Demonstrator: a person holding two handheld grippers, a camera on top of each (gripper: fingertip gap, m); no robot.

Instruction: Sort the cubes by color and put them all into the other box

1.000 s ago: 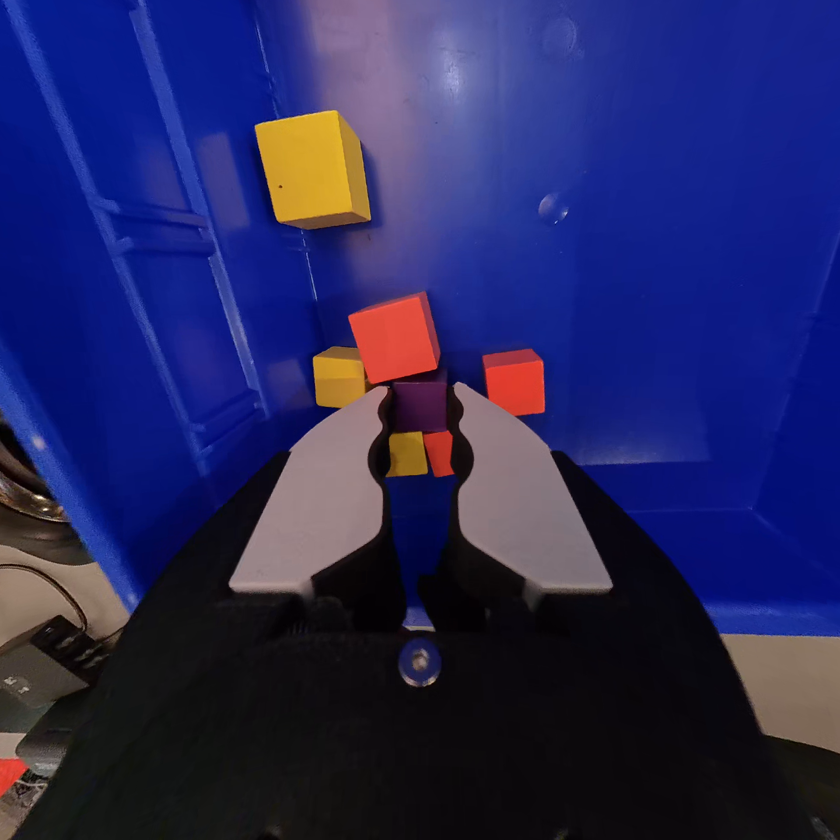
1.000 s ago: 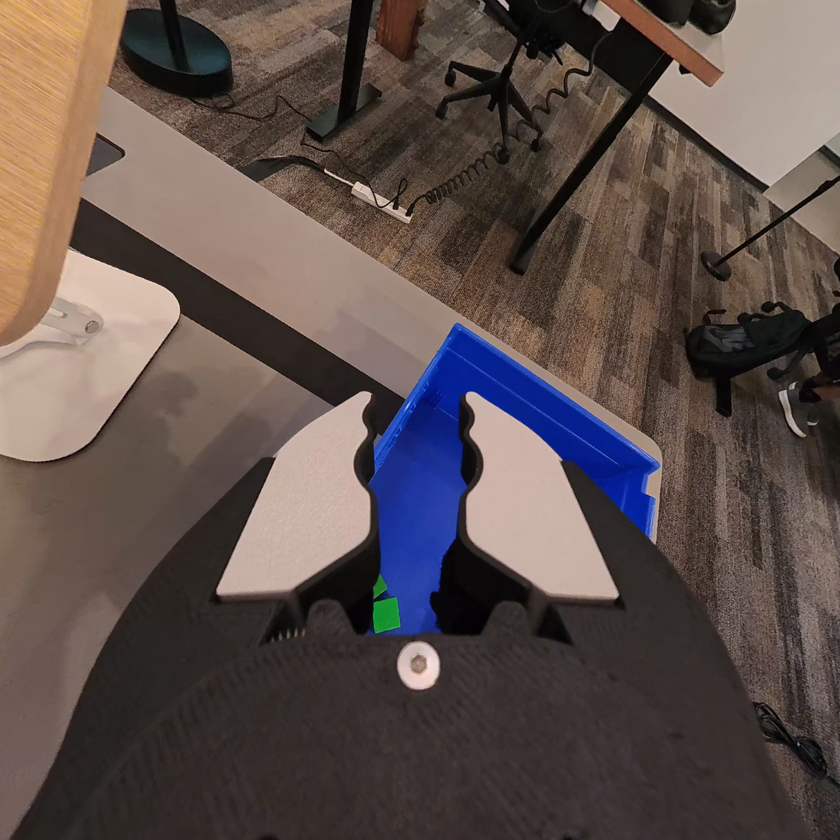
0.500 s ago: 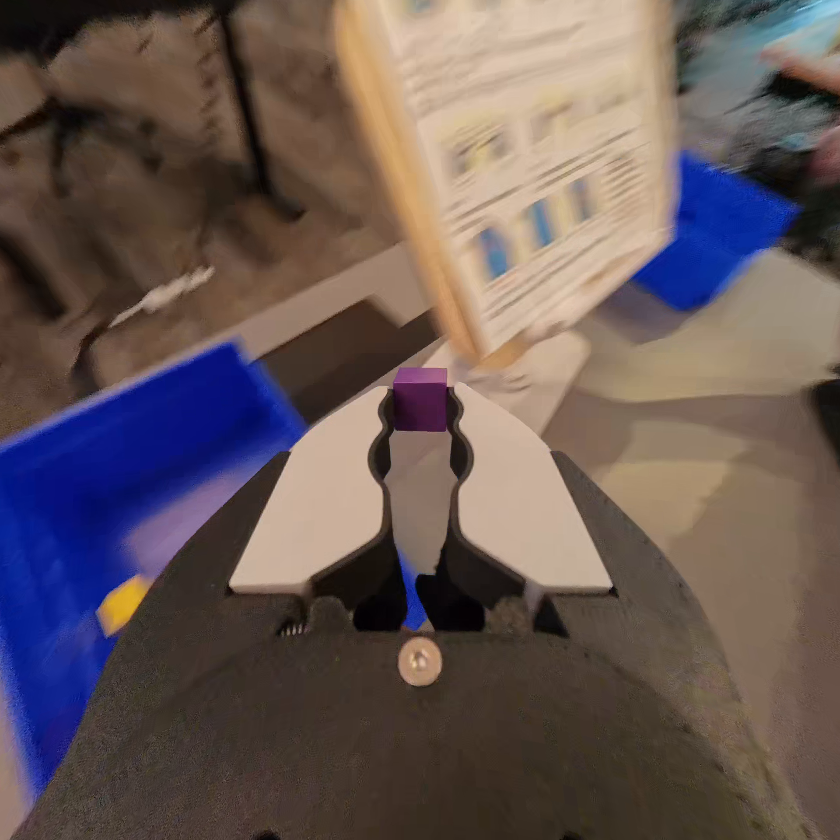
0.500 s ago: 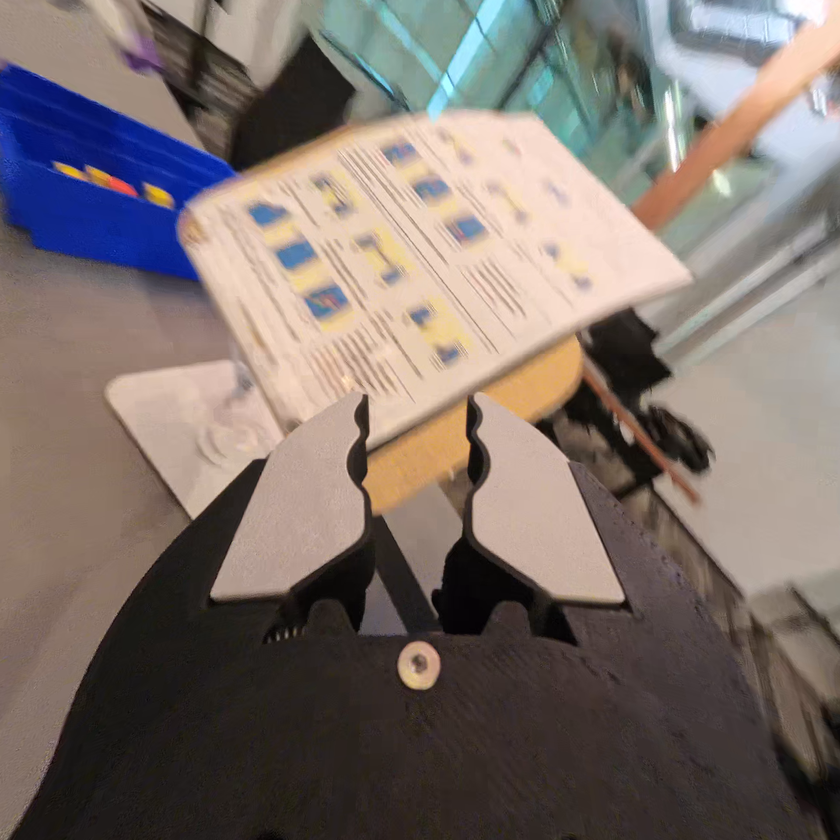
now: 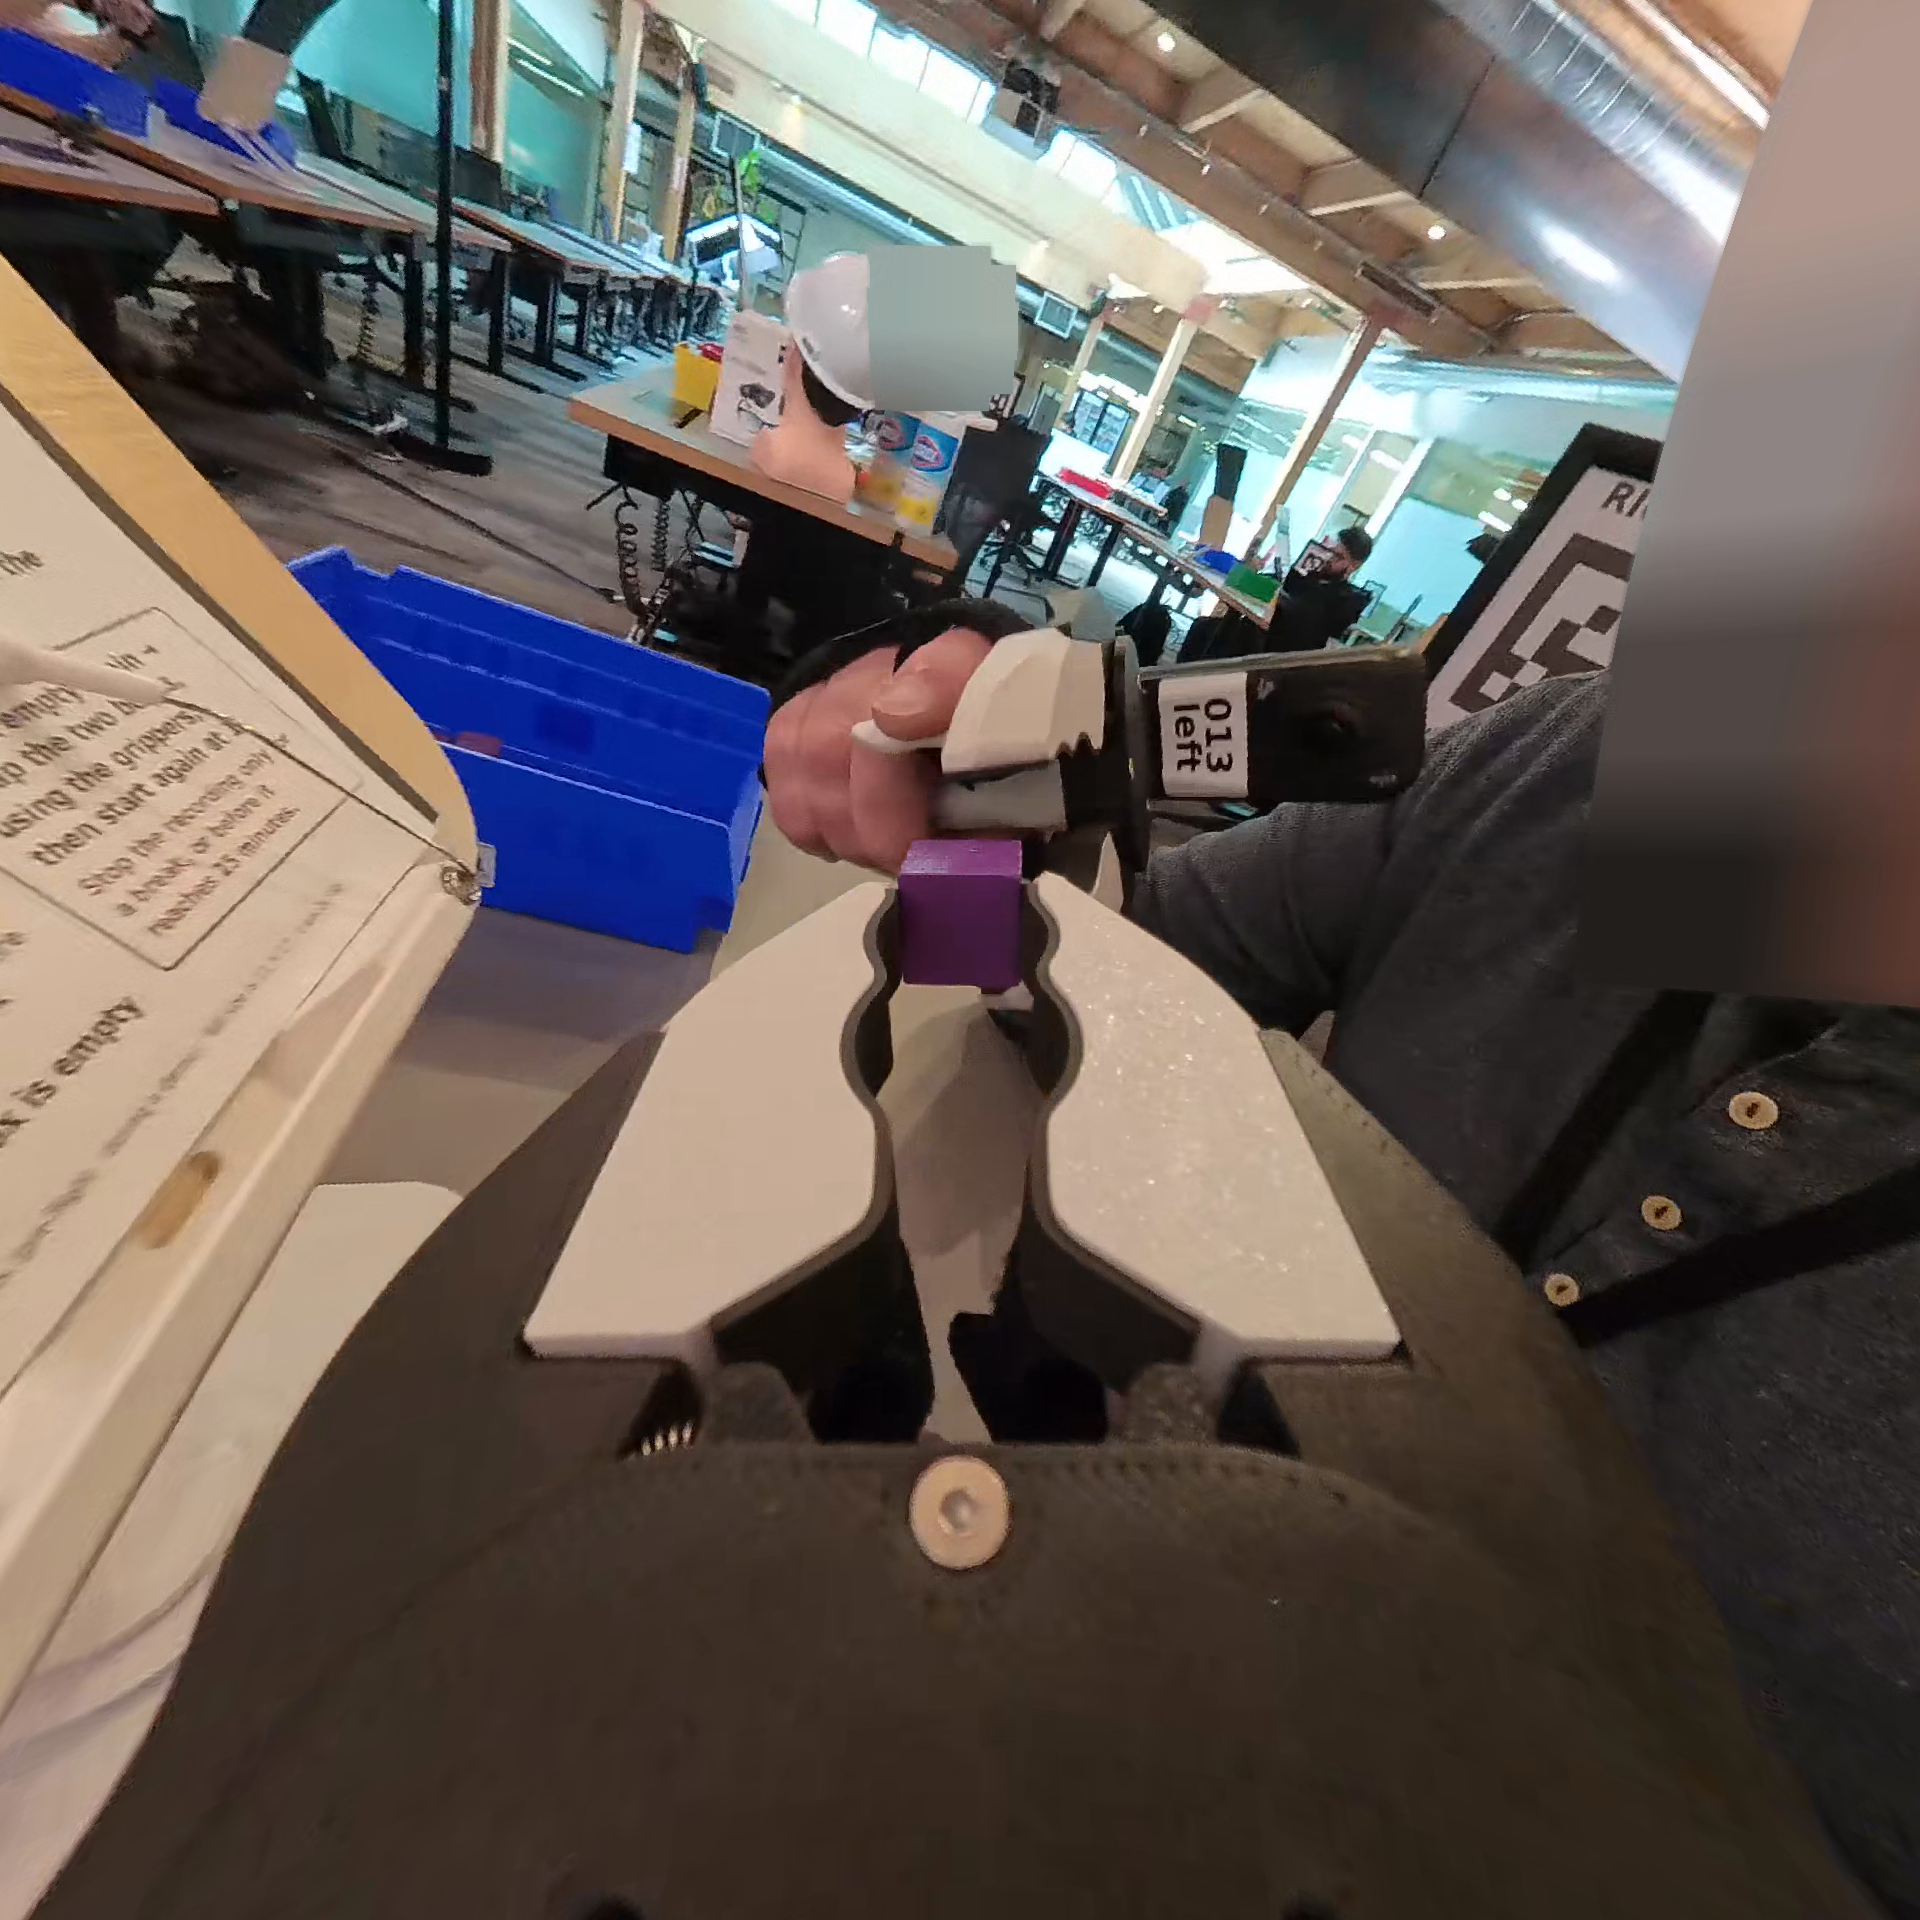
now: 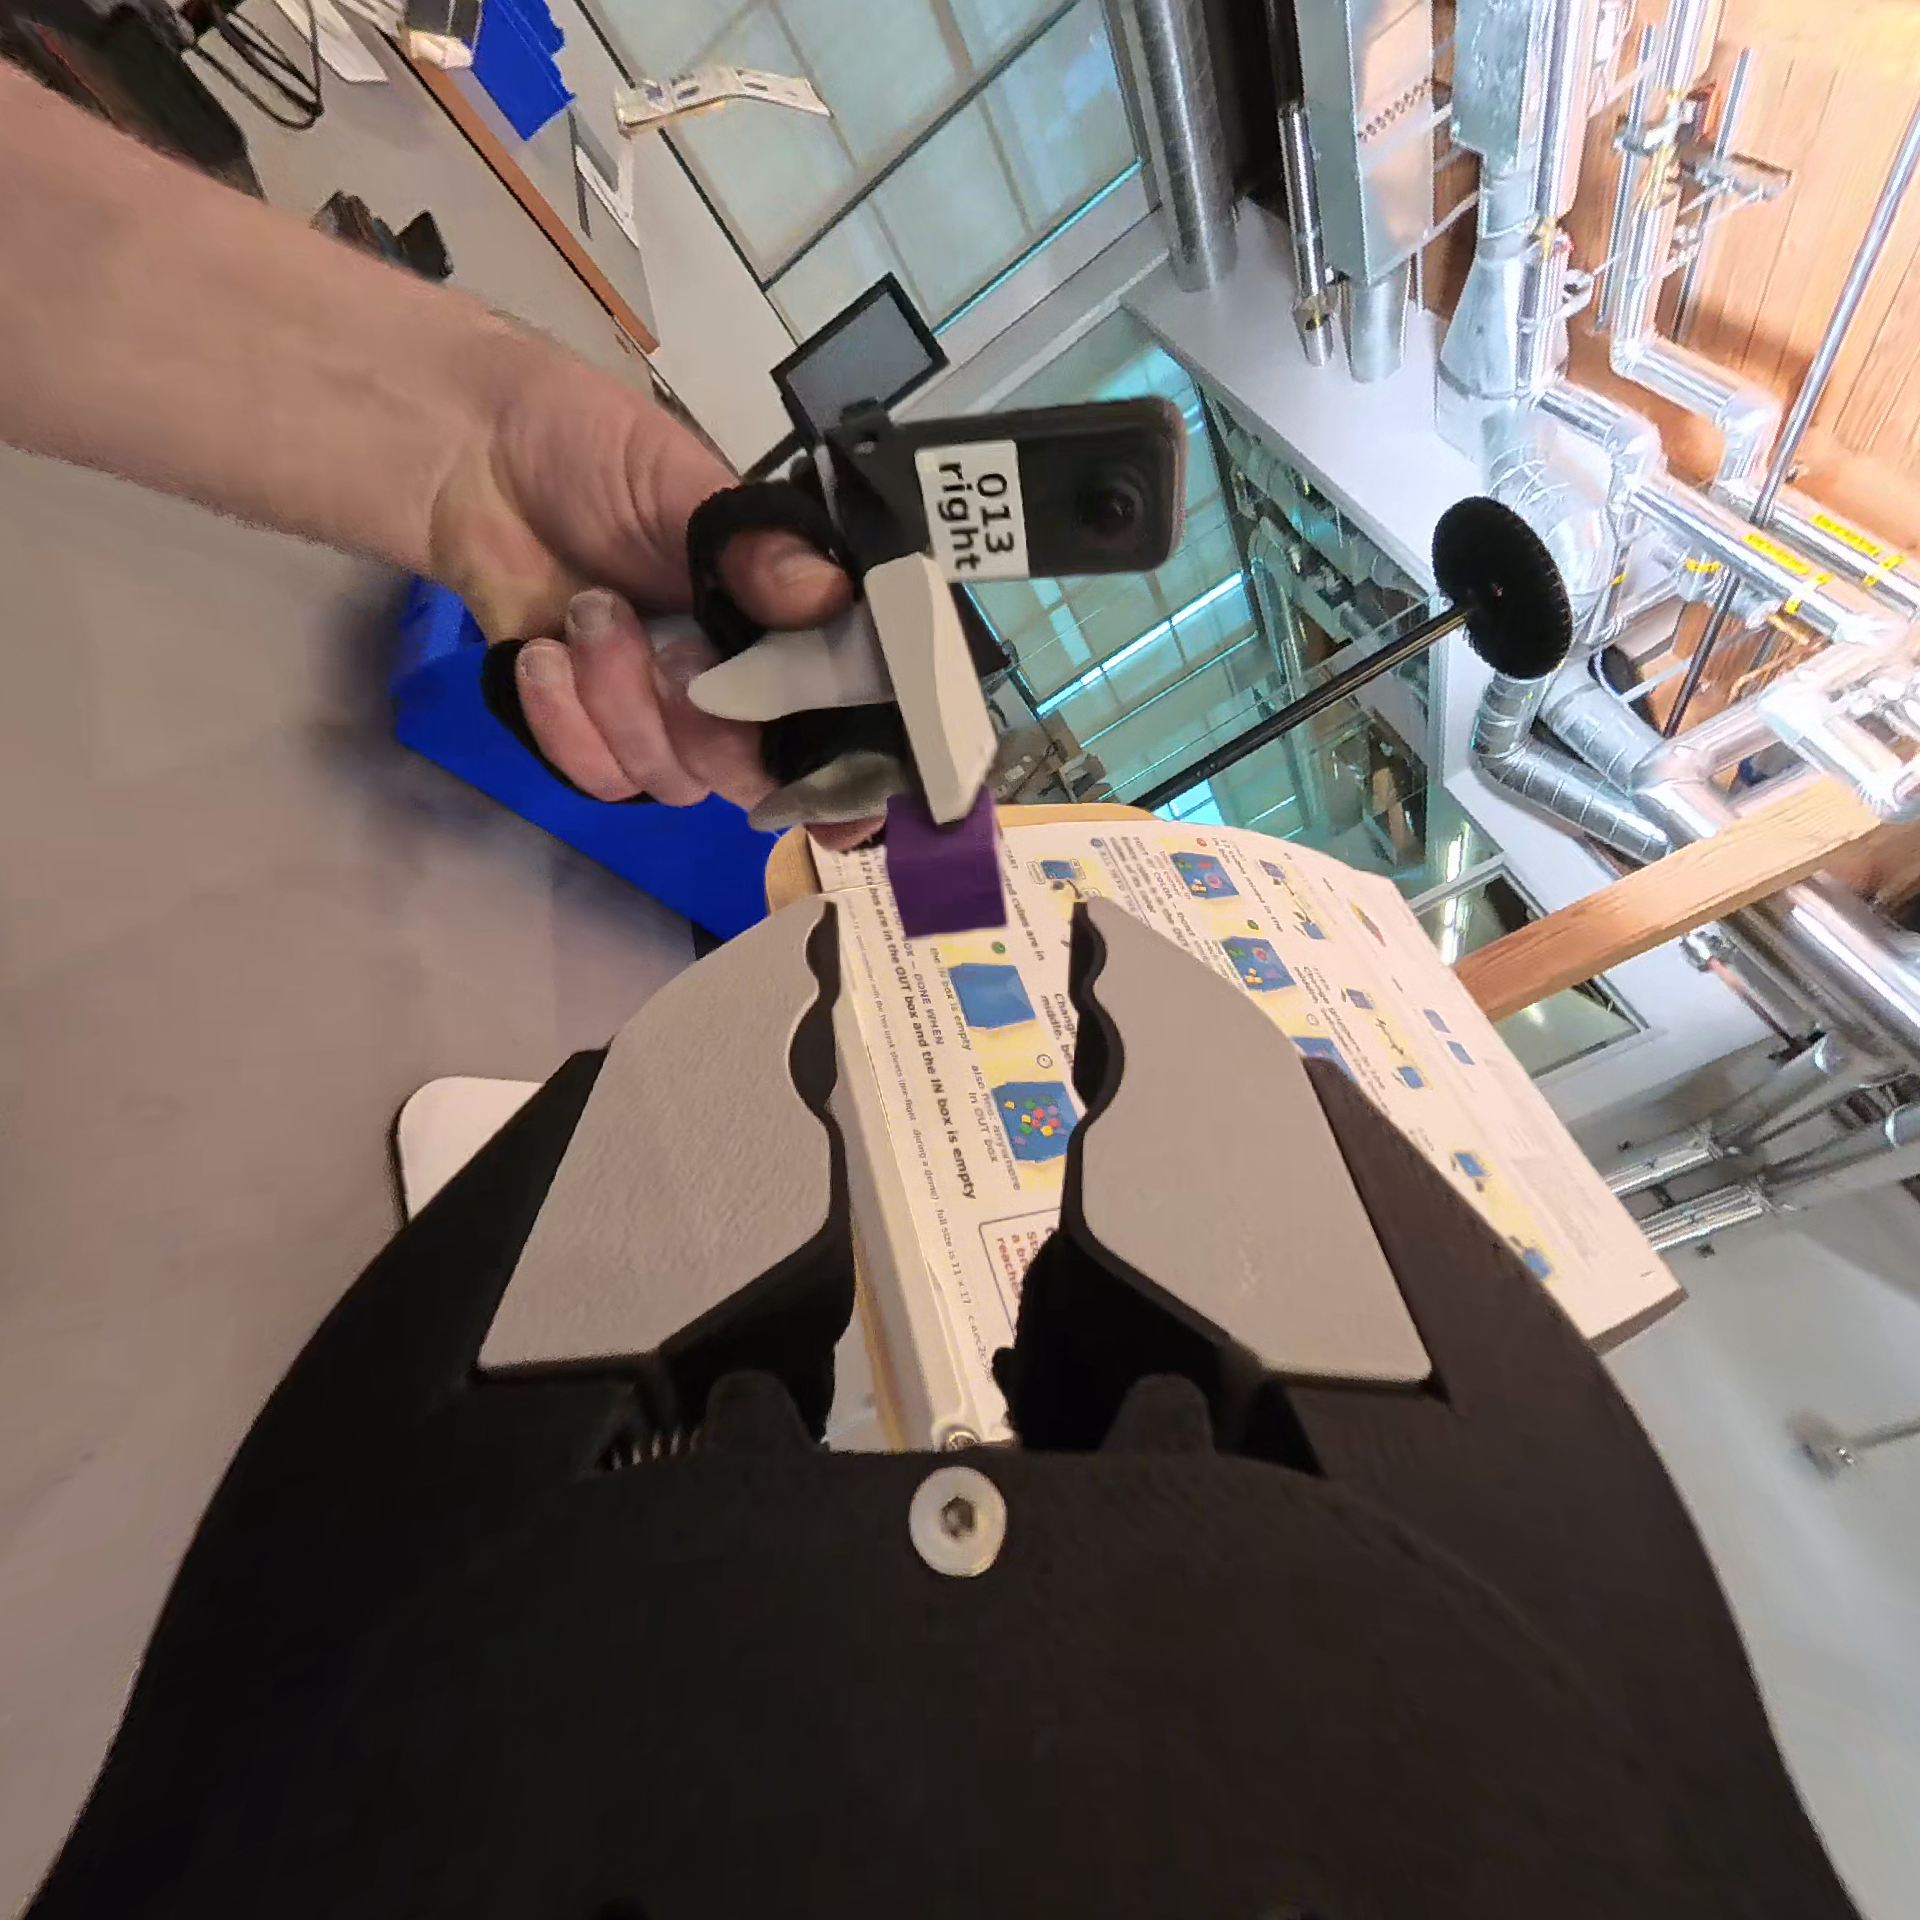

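Left hand-held gripper (image 5: 961,914) clamps purple cube (image 5: 958,923); blue box (image 5: 582,748) behind.

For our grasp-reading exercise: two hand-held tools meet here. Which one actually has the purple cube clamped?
The left tool: its fingers press both sides of the purple cube. The right tool stands open, its fingers apart and clear of the cube.

- White printed label (image 5: 1205,748) on a black camera housing (image 5: 1340,727): legible, not transcribed.
- White label (image 6: 977,509) on a second black camera (image 6: 1101,499).
- Printed instruction sheet (image 6: 1195,1039) covering a tilted wooden board (image 6: 1049,816).
- Black-and-white coded marker (image 5: 1558,613), black frame.
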